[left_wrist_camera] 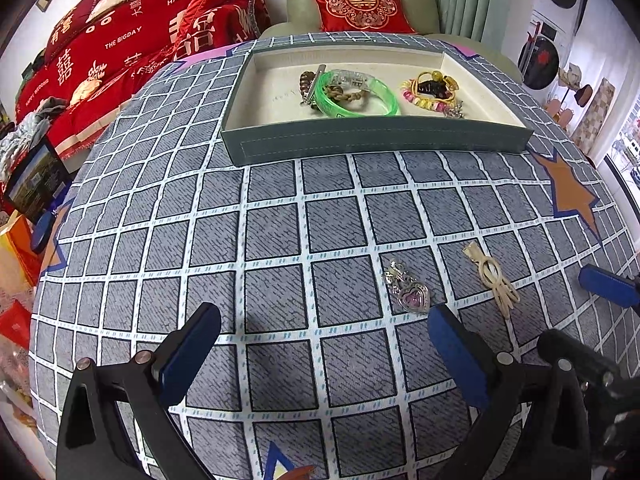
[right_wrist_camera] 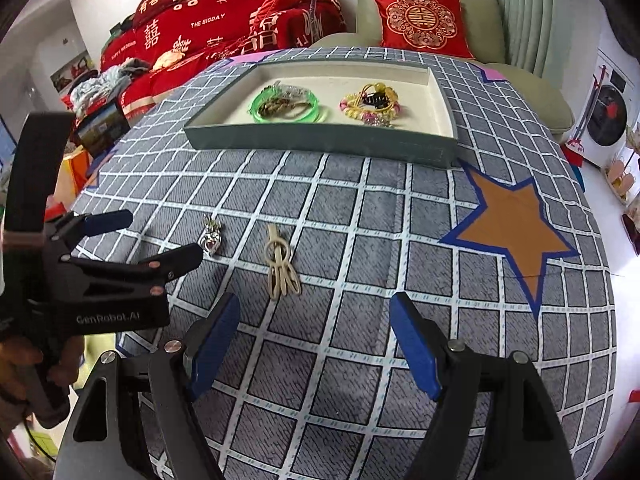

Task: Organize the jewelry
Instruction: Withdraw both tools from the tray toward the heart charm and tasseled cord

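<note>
We see a grey tablecloth (left_wrist_camera: 276, 236) gridded white, orange star (right_wrist_camera: 510, 226) edged blue at three o'clock; green bangle (left_wrist_camera: 360, 96), grey-green tray (left_wrist_camera: 376, 140), red cushion (left_wrist_camera: 358, 4) patterned gold

Red bedding (right_wrist_camera: 224, 28): "HAPPY WEDDING", "THE BIGDAY" — white letters, with double-happiness characters
Red cushion (right_wrist_camera: 420, 20), right of bedding: gold double-happiness sign
Left gripper (right_wrist_camera: 160, 240) body: "GenRobot.AI"

One gray tray (left_wrist_camera: 376, 138) | one green bangle (left_wrist_camera: 360, 96) and one braided bracelet (left_wrist_camera: 348, 94) inside it | one heap of beaded pieces (left_wrist_camera: 430, 92), number unclear | loose on the checked cloth (left_wrist_camera: 272, 232): one heart pendant (left_wrist_camera: 412, 296), one cream cord (left_wrist_camera: 494, 278) | two orange stars (right_wrist_camera: 510, 232) | two grippers: left gripper (left_wrist_camera: 324, 350), right gripper (right_wrist_camera: 316, 344)
</note>
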The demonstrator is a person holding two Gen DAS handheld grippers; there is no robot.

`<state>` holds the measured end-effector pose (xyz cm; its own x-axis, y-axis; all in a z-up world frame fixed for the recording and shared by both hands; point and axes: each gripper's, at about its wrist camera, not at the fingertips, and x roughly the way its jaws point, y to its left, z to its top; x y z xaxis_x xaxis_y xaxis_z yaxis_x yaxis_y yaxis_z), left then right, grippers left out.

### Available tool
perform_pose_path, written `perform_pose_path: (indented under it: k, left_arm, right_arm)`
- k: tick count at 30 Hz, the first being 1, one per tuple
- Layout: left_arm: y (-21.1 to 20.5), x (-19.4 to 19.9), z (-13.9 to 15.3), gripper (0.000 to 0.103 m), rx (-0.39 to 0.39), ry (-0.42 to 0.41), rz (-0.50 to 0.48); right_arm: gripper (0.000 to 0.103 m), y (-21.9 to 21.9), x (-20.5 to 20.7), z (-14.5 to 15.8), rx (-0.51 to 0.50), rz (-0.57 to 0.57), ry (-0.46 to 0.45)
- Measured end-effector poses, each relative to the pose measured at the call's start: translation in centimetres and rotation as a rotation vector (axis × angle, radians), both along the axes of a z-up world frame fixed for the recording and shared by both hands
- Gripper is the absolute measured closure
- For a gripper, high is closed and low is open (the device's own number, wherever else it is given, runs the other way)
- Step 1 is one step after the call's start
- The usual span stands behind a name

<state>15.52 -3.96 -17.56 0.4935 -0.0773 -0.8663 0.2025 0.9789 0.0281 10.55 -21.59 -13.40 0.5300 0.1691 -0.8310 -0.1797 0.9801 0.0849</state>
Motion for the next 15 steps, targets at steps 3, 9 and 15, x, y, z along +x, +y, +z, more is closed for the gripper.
perform_pose_path:
  k: [3,9,15]
  left_arm:
    - [-0.4,0.4,-0.3,0.0,0.006,0.004,0.001]
    - [-0.8,1.0,-0.7,0.0,0.025,0.0,0.012]
    - [-0.4,1.9,-0.7,0.0,0.034,-0.005,0.031]
  right_arm:
    - [0.024,0.3,-0.1,-0.3,-0.022,0.013,-0.001]
    - [0.024,1.0,0.0,-0.9,-0.048,0.026,-0.004]
    - [0.024,1.6,0.6,-1.4,-0.062,0.032,-0.001]
